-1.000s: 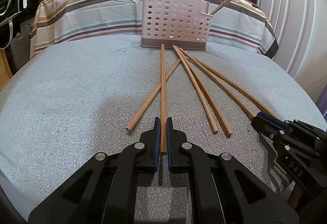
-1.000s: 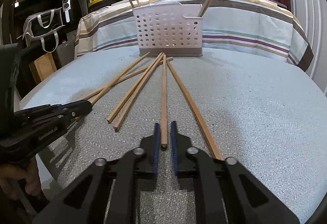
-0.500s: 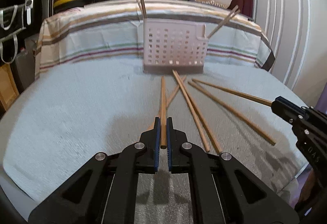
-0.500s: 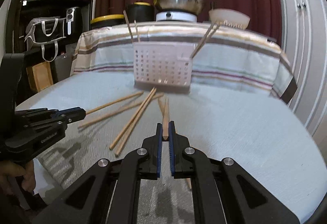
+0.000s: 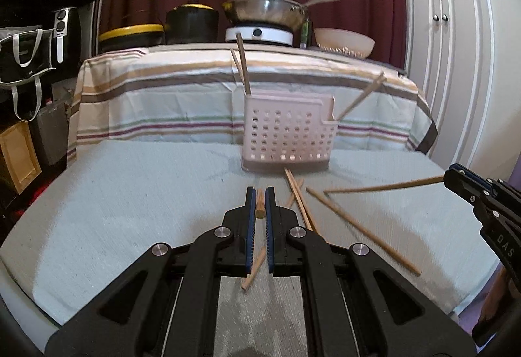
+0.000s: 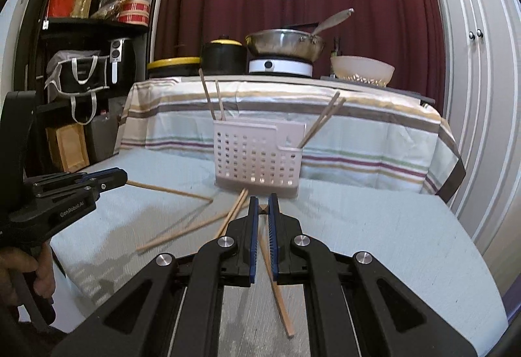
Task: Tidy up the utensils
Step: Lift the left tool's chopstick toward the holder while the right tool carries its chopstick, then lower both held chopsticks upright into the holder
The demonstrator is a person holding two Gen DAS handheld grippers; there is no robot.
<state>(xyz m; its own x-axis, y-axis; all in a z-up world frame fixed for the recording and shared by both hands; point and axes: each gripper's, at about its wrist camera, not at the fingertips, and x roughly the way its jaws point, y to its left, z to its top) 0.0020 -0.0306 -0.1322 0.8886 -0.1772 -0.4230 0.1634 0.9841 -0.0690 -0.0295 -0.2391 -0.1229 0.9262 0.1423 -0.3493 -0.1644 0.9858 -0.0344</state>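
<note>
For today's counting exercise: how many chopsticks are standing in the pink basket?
4 chopsticks: two stand nearly upright at the left end of the pink basket, and two more lean out of its right-end pocket. Any lying low inside would be hidden.

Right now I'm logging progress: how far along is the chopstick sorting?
Four chopsticks already stand in the pink caddy. The left tool and right tool each hold one chopstick clear of the table. About four loose chopsticks remain on the table.
</note>
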